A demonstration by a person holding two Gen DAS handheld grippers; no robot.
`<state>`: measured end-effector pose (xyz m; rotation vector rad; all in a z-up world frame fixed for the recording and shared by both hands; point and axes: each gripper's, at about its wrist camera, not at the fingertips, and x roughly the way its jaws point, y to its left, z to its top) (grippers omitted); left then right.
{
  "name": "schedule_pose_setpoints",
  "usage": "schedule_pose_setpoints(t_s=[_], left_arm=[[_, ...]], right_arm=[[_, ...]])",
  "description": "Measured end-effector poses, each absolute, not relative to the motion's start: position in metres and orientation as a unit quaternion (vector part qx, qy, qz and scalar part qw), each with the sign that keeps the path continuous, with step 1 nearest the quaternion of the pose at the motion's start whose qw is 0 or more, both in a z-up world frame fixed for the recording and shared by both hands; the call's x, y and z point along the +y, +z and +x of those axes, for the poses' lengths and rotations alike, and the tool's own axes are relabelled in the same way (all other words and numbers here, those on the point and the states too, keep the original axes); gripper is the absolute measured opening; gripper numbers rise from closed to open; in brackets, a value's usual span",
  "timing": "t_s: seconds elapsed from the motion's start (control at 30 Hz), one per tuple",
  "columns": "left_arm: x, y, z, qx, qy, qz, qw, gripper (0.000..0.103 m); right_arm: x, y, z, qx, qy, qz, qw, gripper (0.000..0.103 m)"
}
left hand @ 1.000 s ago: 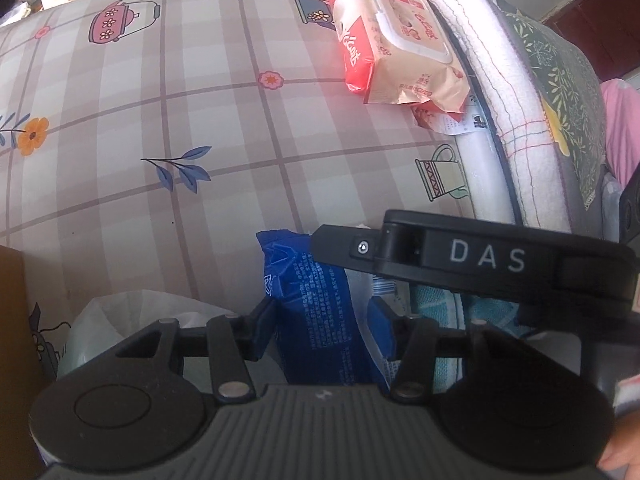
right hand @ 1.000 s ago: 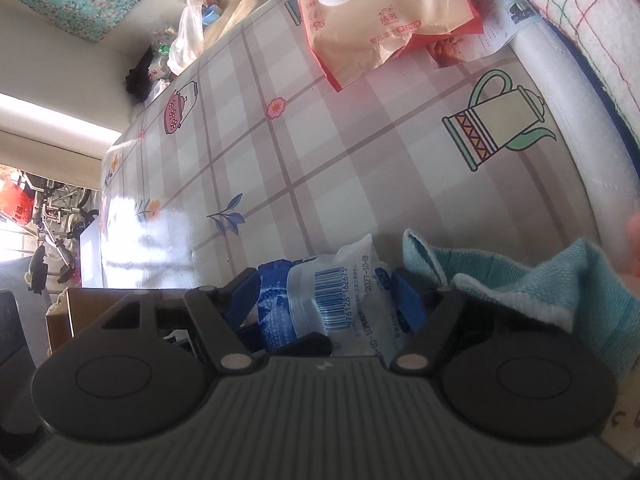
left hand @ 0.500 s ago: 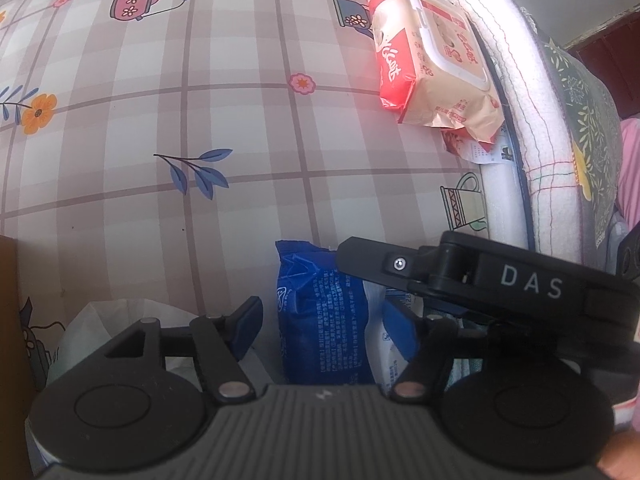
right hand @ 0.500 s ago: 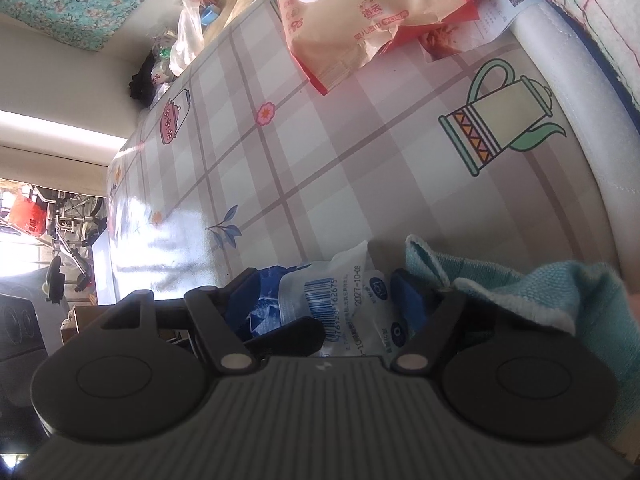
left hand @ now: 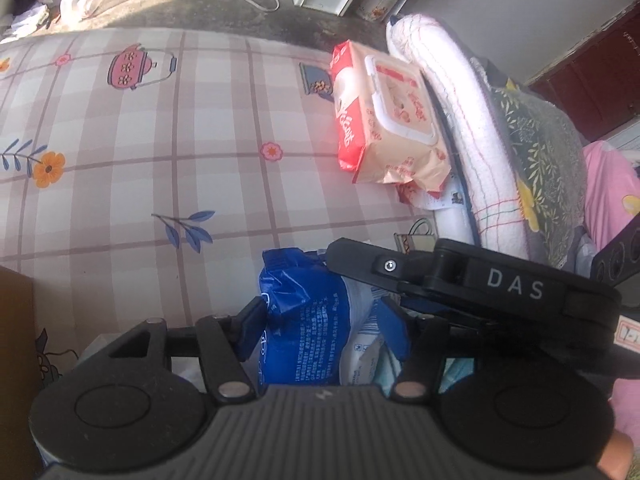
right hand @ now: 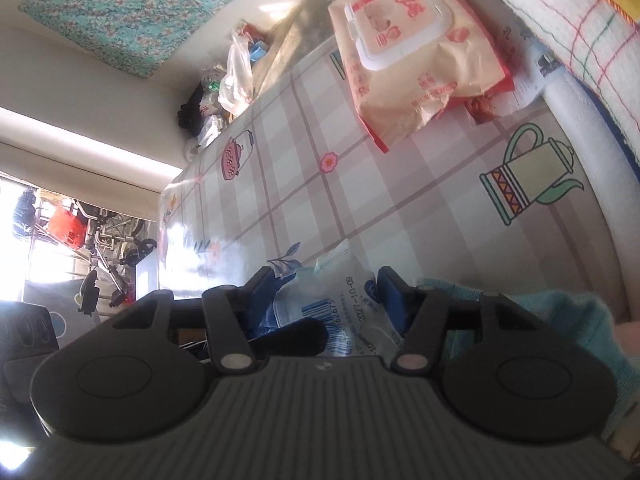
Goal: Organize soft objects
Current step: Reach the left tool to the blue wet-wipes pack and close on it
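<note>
Our left gripper (left hand: 324, 328), jaws just narrowed, pinches the blue packet (left hand: 308, 320) low on the tablecloth (left hand: 160, 160); our right gripper (right hand: 326, 294), closing, apparently clamps its crinkly, light, slippery end. Grip mid-body.

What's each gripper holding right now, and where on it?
Both the left gripper and the right gripper grip the blue pack, each across one end.

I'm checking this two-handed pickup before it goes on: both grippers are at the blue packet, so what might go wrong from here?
1. The left gripper and right gripper, both just closing, bracket one crinkly blue packet; pulling apart may tear or drop it.
2. The teal cloth beside the right fingers may snag.
3. The grippers are crowded and may collide.
</note>
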<state>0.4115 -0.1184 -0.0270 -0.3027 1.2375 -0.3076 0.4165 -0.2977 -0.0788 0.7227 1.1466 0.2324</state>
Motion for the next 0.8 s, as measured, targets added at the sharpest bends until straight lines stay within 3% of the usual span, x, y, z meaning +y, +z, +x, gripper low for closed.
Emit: schedule_pose_setpoints(t_s=[0.43, 0.8], left_arm=[[-0.121, -0.004, 0.353, 0.519, -0.222, -0.055, 0.824, 0.059], [-0.12, 0.005, 0.294, 0.54, -0.289, -0.038, 0.789, 0.057]], right_arm=[[-0.306, -0.039, 0.366, 0.471, 0.174, 0.276, 0.819, 0.049], [-0.314, -0.026, 0.296, 0.476, 0.193, 0.259, 0.818, 0.048]])
